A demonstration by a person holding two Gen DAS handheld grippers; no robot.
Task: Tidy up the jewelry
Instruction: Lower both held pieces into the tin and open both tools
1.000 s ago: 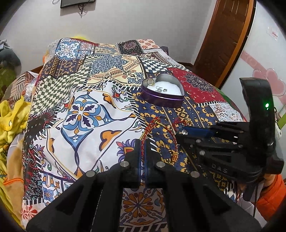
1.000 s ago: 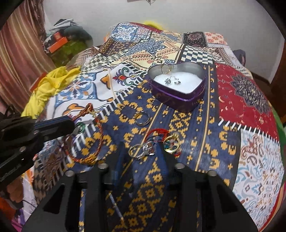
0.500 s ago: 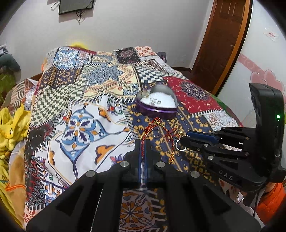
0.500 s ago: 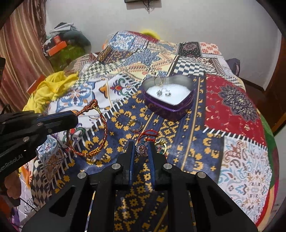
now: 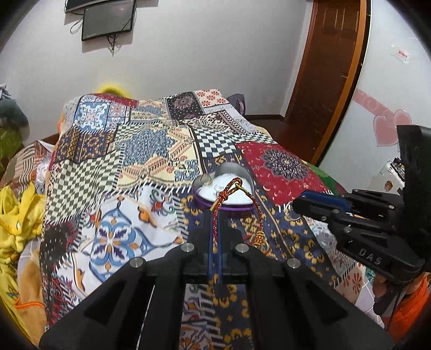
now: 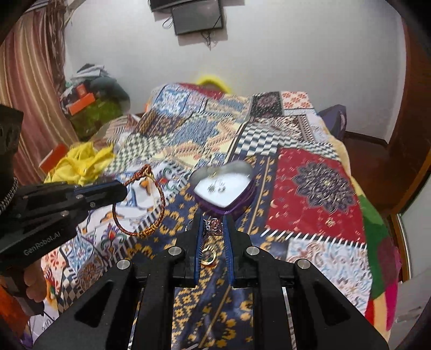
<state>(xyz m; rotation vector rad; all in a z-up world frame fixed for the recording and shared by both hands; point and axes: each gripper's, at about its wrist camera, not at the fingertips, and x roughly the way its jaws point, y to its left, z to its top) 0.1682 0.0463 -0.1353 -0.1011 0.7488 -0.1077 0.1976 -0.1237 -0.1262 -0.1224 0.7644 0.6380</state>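
You had two grippers up over the patchwork bedspread (image 5: pixel 113 172), and one heart-shaped purple tin (image 6: pixel 225 189) sat on the blue-and-gold panel ahead of both. One braided red-and-gold bracelet (image 6: pixel 140 204) was in play: your left gripper (image 5: pixel 214 215) had its jaws pressed shut on the cord, and the loop hung free in the air, off the cloth, short of the tin. From the left wrist view the loop's far end overlapped the tin's white lining, though whether it was over the tin or only in front of it was hard to judge.

Your right gripper (image 6: pixel 212 227) was clamped on one small cluster of jewelry (image 6: pixel 212 225), pinkish and silvery, too blurred to name. One gold ring (image 6: pixel 208 257) dangled beneath it between the fingers, and one silver ring (image 5: pixel 293 214) showed under that gripper's tips in the left view. Inside the tin lay a few small silver pieces (image 6: pixel 215 187); the count was unclear, perhaps three, plus a ring against the wall.

Both grippers pointed forward toward the tin, the left one coming in from the left side at about the same height, held level. Only a bit of your left hand (image 6: pixel 31 282) showed at the frame edge. One dark screen (image 6: pixel 198 17) hung on the wall, and a yellow cloth (image 6: pixel 80 161) lay crumpled to the left.
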